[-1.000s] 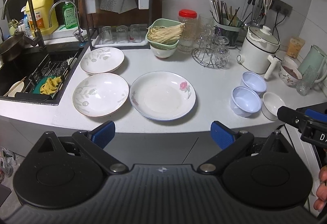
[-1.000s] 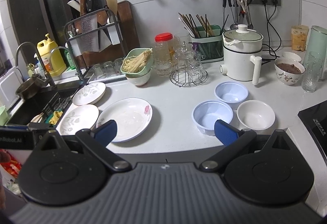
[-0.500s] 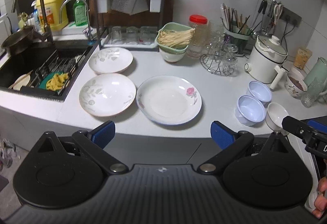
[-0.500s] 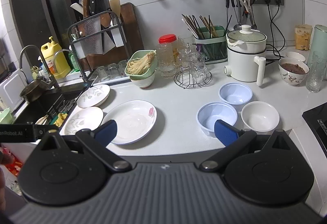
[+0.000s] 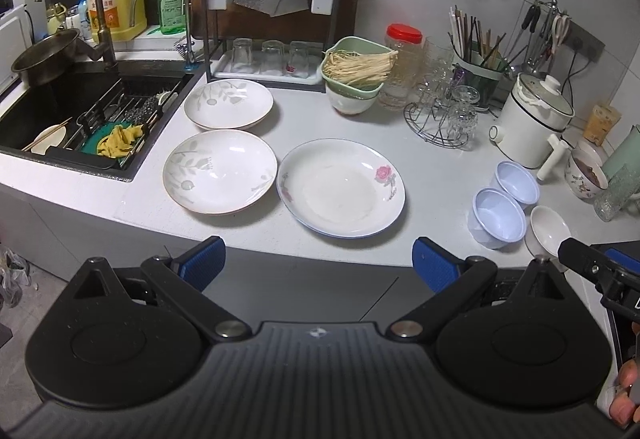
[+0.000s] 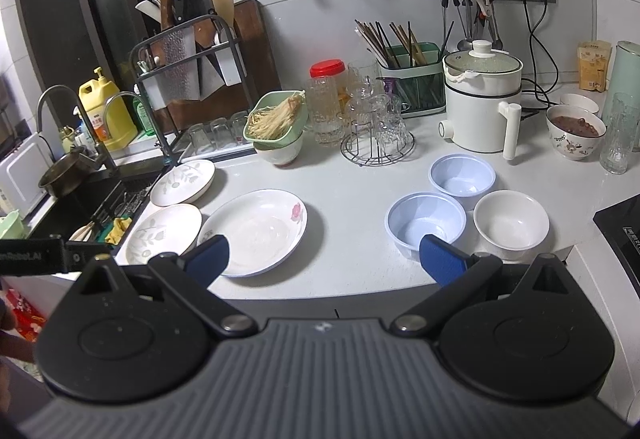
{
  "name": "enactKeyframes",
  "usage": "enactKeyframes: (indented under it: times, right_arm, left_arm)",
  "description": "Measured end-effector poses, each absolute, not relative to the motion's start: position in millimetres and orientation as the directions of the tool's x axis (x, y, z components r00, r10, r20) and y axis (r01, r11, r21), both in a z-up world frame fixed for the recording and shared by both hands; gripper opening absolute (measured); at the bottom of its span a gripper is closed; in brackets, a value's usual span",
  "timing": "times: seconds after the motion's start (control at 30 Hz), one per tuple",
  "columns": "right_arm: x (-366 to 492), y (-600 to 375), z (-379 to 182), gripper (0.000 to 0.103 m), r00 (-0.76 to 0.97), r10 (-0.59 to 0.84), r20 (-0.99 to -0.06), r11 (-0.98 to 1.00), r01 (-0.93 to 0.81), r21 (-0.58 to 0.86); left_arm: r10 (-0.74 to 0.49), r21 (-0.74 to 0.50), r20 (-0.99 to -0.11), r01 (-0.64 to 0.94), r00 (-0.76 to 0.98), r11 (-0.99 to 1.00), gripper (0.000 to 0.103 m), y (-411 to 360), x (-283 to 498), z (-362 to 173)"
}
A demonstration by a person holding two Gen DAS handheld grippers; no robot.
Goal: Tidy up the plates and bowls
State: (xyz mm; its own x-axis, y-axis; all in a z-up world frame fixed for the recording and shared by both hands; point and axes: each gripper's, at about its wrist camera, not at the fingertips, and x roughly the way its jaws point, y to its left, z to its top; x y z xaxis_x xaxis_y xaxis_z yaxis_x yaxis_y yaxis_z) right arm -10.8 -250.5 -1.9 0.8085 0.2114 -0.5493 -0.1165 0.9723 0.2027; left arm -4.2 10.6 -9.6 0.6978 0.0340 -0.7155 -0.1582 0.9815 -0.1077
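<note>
Blue-padded fingers of the left gripper (image 5: 318,259) stood wide apart and empty, held level short of the counter edge (image 5: 248,243); the right gripper (image 6: 324,257) was likewise spread and empty, hovering before the bowls. Compared with a second earlier, both views had crept closer to the counter. Three plates lay there: the rose plate (image 5: 341,187) and two leaf plates (image 5: 219,171) (image 5: 228,103). Three bowls sat clustered at the right: two lilac bowls (image 6: 425,225) (image 6: 462,175) and one white bowl (image 6: 511,223).
</note>
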Motion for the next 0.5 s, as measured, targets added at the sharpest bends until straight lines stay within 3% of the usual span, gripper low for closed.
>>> enactKeyframes:
  times: [0.5]
  right_arm:
    - [-8.4, -245.7, -3.6, 0.103, 0.796, 0.219, -0.564, 0.972, -0.127, 0.197]
  left_arm:
    - [0.030, -0.125, -0.731, -0.176, 0.682, 0.976, 0.101, 15.8, -6.1, -12.8]
